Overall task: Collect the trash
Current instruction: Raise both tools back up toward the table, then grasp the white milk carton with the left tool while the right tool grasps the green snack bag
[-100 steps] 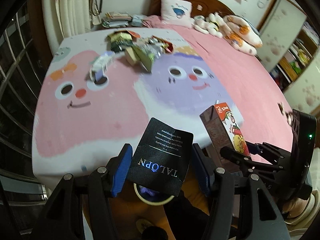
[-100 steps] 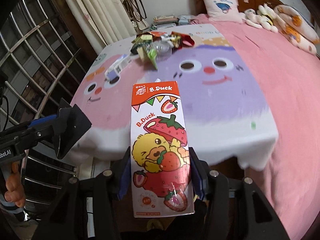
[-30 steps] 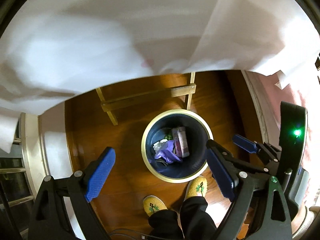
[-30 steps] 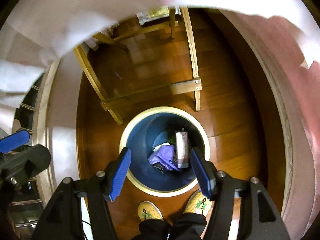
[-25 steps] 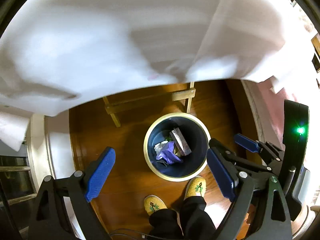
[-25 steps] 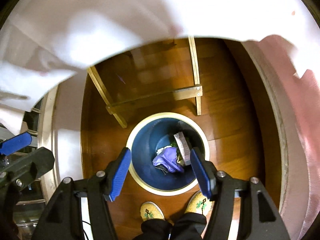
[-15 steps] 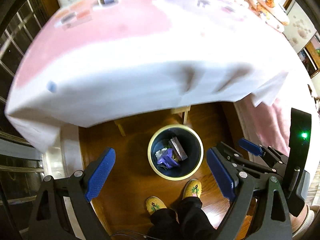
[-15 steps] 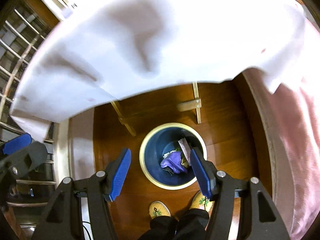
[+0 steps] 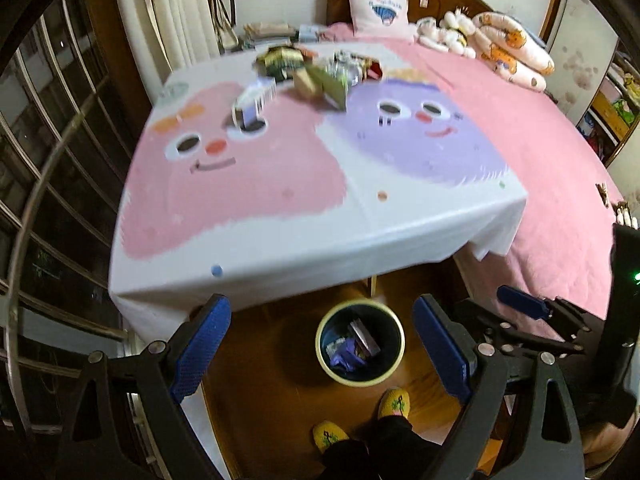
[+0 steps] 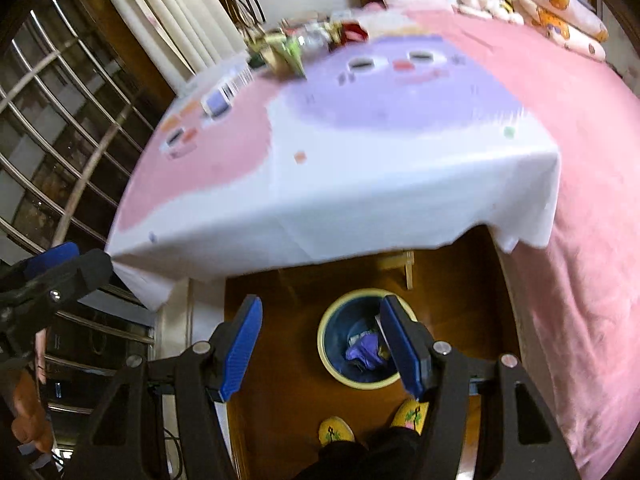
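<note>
Slippers: we see the person's yellow slippers (image 9: 362, 418) on the wood floor at 6 o'clock.
Left gripper (image 9: 322, 348): jaws spread wide, nothing between them.
Right gripper (image 10: 320, 350): jaws parted about halfway, holding nothing.
Bin (image 9: 394, 354): on the floor just beyond the slippers, with a purple wad and a carton inside.
Desk (image 9: 280, 236): above the bin, under a cartoon-face cloth.
Trash pile (image 9: 316, 70): at 12 o'clock on the desk's far end; blurred, probably cartons and wrappers.
Bed (image 9: 560, 168): pink, at 2 o'clock beside the desk.
</note>
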A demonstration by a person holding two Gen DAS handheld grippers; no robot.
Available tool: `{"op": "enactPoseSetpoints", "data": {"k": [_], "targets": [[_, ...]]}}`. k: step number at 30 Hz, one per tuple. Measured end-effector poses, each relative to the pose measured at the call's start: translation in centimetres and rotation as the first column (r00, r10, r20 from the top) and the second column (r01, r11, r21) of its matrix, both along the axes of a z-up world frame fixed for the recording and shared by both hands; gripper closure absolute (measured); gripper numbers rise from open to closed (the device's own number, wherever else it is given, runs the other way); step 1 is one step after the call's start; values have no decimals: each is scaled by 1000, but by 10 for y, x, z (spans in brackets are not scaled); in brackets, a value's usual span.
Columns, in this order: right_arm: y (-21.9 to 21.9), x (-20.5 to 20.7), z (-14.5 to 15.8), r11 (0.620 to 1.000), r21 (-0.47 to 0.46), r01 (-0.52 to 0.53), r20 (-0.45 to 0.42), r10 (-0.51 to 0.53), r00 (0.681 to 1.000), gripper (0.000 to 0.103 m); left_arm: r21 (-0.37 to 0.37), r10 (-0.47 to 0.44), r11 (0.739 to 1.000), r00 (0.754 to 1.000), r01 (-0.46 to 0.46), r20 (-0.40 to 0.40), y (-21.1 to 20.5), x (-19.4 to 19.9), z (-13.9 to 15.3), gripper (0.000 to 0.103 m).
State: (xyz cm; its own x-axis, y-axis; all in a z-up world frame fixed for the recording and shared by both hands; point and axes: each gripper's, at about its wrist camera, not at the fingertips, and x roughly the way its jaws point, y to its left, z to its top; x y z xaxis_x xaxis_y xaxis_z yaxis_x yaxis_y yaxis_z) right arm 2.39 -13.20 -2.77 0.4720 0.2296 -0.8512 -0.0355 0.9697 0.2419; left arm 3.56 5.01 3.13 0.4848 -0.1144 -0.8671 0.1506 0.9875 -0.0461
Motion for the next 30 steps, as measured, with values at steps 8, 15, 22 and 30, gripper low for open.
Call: {"op": "enactPoseSetpoints", "data": {"k": [8,15,22,30], "targets": [[-3,23,55,999,-13,-45,102,46,994,41,-2,25,1000,997,-25,70,-1,18,32,12],[-9,73,62,993,-5,-120,109,120,987,41,24,93,995,992,-96,87,-14,57,40,12],[-19,133,68,973,-29,-228,130,230,965,41,31,182,982,979,-186,95,-28,103,41,12],[-26,185,73,958,-33,-284,167,285,944,41,40,254,965,962,-259,98,-34,140,38,12]]}}
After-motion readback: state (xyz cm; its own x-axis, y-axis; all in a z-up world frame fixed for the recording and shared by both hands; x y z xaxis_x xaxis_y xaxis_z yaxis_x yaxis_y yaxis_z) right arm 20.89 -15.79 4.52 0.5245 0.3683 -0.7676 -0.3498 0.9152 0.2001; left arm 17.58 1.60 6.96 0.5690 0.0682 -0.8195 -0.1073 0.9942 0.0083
